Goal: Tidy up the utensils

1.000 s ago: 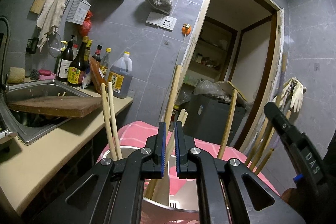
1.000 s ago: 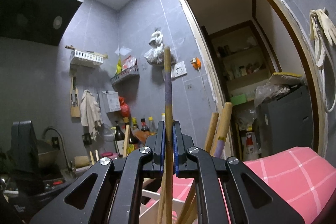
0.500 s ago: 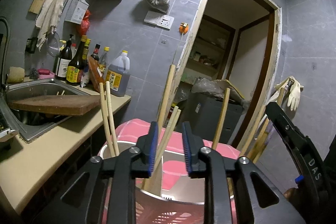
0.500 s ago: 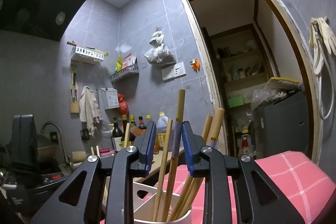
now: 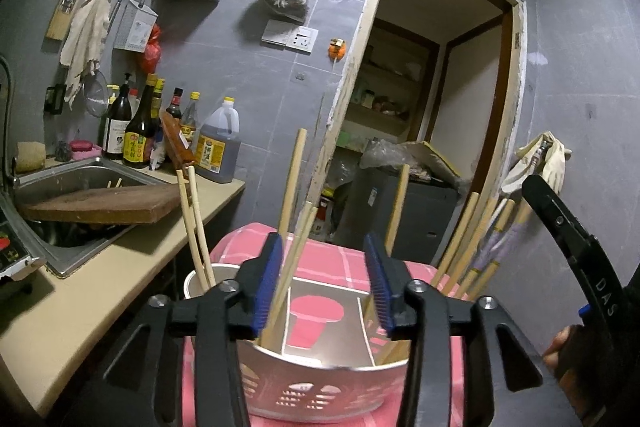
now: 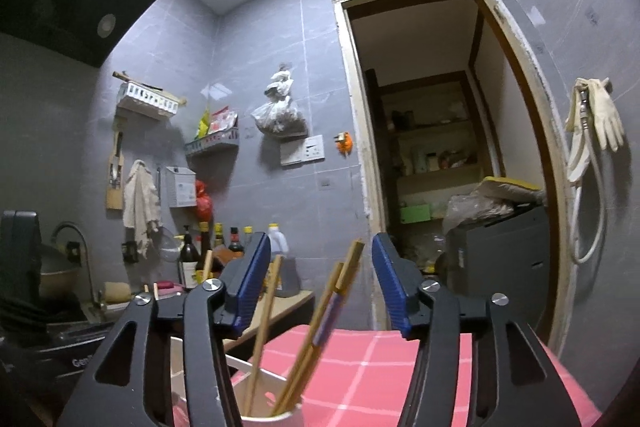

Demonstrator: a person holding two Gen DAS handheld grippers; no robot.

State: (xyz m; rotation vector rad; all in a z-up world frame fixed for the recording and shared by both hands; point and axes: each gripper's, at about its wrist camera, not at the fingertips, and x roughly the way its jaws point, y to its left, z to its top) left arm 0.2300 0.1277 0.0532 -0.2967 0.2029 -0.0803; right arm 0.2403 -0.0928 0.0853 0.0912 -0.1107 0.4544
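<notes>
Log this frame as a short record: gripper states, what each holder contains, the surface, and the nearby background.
left gripper: open, holding nothing
right gripper: open, holding nothing
metal holder: divided compartments, chopsticks leaning inside
white cup: wooden chopsticks, some with purple bands
surface: pink checked cloth
background: sink with wooden board across it, bottles on the counter, open doorway
</notes>
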